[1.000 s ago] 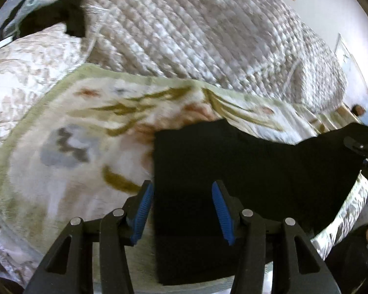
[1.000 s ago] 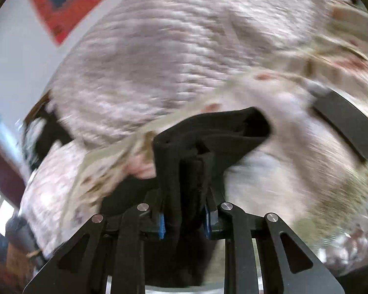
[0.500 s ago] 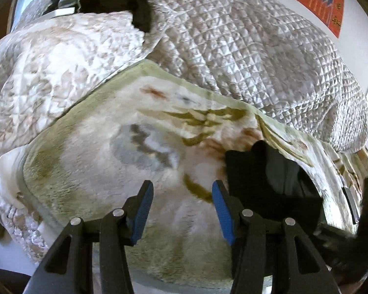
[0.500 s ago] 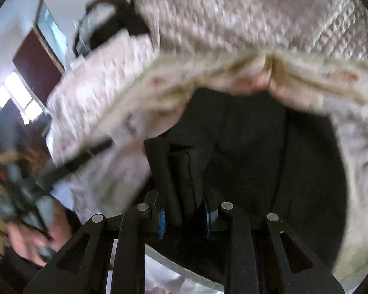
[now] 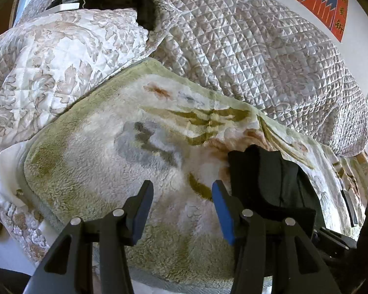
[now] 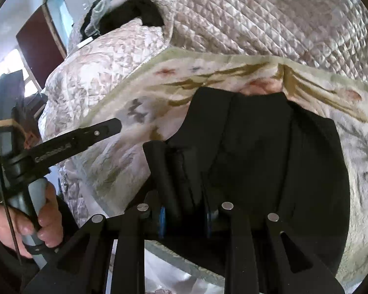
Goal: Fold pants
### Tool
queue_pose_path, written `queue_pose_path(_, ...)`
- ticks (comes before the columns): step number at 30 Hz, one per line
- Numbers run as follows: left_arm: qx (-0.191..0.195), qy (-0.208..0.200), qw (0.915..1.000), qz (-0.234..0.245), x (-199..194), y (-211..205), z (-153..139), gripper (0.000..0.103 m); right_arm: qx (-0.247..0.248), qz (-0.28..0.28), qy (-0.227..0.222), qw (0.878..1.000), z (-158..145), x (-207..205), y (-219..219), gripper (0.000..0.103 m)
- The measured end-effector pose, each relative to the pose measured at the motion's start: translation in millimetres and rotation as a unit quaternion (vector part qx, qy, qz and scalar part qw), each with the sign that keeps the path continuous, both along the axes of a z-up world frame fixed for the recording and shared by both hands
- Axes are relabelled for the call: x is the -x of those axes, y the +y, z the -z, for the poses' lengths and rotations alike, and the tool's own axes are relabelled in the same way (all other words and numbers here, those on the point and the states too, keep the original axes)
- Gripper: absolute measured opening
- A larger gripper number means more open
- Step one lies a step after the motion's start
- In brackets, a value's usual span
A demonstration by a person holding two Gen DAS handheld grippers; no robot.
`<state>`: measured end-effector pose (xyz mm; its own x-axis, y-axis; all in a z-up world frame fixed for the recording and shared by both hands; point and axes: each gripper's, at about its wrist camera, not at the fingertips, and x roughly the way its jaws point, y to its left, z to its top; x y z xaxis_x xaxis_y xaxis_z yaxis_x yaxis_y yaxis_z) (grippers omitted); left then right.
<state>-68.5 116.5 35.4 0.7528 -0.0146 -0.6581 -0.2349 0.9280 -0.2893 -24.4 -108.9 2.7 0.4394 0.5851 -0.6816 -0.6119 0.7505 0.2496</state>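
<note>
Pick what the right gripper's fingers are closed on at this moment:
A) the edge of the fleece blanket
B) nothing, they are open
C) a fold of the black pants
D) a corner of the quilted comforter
C: in the right wrist view, the right gripper has bunched black pants fabric pinched between its blue pads, above the fleece blanket.

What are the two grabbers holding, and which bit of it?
The right gripper pinches a bunched fold at the near edge of the black pants. The left gripper is open and holds nothing, hovering over the fleece blanket.
</note>
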Motion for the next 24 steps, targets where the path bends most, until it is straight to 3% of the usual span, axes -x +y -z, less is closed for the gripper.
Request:
queue_pose_path(4, -0.002, 0.000, 1.0000, 0.000, -1, -1, 0, 0.053, 0.003, -0.026, -0.031, 0.999, 12, 9, 1, 0.029)
queue_pose_path(7, -0.007, 0.000, 1.0000, 0.001, 0, -1, 0, 0.053, -0.016, -0.044, -0.022, 0.999, 5, 16, 0, 0.051)
queue_pose_path(8, -0.010, 0.000, 1.0000, 0.001, 1, -1, -1, 0.053, -0.020, -0.047, -0.019, 0.998, 2, 19, -1, 0.053)
queue_pose_path(14, -0.011, -0.004, 0.9999, -0.004, 6, -1, -10, 0.053, -0.093, -0.031, -0.047, 0.994, -25, 41, -40, 0.054)
queue_pose_path(16, -0.012, -0.007, 0.9999, 0.000, 6, -5, -15, 0.053, -0.086, -0.003, -0.058, 0.995, -21, 42, -53, 0.054)
queue_pose_path(18, -0.015, -0.010, 0.9998, 0.007, 4, -11, -20, 0.053, -0.037, 0.014, -0.007, 0.999, 3, 30, -52, 0.052)
queue_pose_path(19, -0.016, -0.012, 0.9997, 0.014, 2, -16, -23, 0.053, -0.022, 0.002, 0.020, 1.000, 15, 26, -48, 0.043)
queue_pose_path(21, -0.019, -0.015, 0.9992, 0.031, -3, -27, -29, 0.053, -0.022, -0.018, 0.002, 1.000, 13, 32, -46, 0.043)
queue_pose_path(24, -0.028, -0.017, 0.9977, 0.059, -13, -45, -38, 0.053, -0.064, -0.030, 0.013, 0.997, -2, 24, -53, 0.043)
